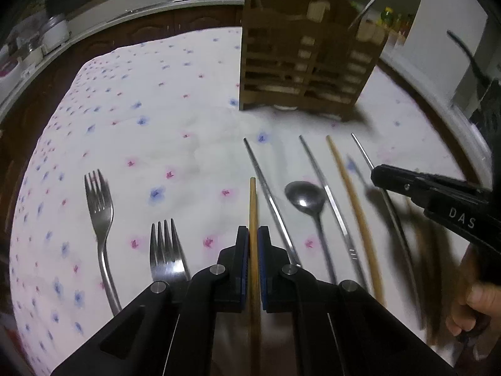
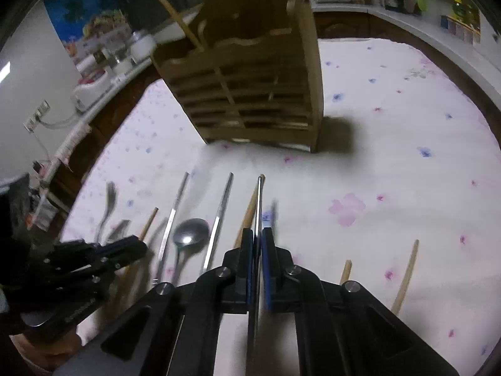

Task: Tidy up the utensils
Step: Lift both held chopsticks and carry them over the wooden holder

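My left gripper [image 1: 253,235] is shut on a wooden chopstick [image 1: 252,200] that points ahead over the floral cloth. My right gripper [image 2: 256,238] is shut on a metal chopstick [image 2: 259,200]; it shows at the right of the left wrist view [image 1: 380,175]. On the cloth lie two forks [image 1: 98,210] [image 1: 164,250], a spoon [image 1: 305,195], two metal chopsticks [image 1: 266,188] [image 1: 325,188] and a wooden chopstick [image 1: 347,185]. A brown wooden utensil holder [image 1: 307,59] stands behind them, also in the right wrist view [image 2: 250,84], with utensils in it.
The round table's floral cloth [image 1: 150,100] reaches its edge at left and back. Two more wooden chopsticks [image 2: 407,275] [image 2: 346,271] lie at the right in the right wrist view. A counter with jars [image 1: 53,31] runs behind the table. My left gripper shows at lower left [image 2: 125,250].
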Tool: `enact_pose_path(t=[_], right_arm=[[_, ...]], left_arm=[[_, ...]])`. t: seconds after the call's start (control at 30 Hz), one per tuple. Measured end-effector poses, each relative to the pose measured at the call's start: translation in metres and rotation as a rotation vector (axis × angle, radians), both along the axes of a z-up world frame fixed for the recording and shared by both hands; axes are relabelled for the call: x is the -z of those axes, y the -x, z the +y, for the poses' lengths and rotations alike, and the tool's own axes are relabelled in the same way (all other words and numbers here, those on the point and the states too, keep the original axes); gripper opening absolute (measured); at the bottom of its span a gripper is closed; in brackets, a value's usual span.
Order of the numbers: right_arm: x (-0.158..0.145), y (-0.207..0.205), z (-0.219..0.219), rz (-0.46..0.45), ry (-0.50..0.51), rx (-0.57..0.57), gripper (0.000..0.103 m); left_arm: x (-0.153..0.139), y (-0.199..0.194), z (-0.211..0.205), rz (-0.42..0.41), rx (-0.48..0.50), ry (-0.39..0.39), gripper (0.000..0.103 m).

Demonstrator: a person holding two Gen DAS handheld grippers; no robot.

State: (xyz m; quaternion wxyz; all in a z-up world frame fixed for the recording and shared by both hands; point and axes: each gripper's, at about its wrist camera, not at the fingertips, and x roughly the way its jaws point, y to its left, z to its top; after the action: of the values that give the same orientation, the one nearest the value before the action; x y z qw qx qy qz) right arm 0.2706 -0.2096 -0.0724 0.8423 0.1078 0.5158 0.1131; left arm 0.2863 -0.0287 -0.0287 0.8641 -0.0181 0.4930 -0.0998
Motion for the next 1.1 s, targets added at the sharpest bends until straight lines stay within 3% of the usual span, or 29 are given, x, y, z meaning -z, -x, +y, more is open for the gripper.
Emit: enact_pose_path(t=[0.2, 0.63, 0.83, 1.1], right_arm=[[-0.032, 0.018, -0.005, -0.061, -0.041, 0.018, 0.005], [-0.102, 0.059, -0.008, -0.229, -0.049, 0.033, 0.005], [-0.13, 0.078, -0.013, -0.33, -0.037, 0.059, 0.005], [-0.144, 0.082, -0.02, -0.369, -0.039, 0.078, 0.005]], left_arm=[[-0.035, 0.024, 0.018, -0.069, -0.008, 0.102, 0.004], [-0.105, 0.098, 0.05, -0.235, -0.003, 0.198, 0.004], [-0.123, 0.125, 0.062, -0.312, -0.026, 0.235, 0.004], [-0.132, 0.139, 0.073, -0.378, -0.07, 0.268, 0.004]])
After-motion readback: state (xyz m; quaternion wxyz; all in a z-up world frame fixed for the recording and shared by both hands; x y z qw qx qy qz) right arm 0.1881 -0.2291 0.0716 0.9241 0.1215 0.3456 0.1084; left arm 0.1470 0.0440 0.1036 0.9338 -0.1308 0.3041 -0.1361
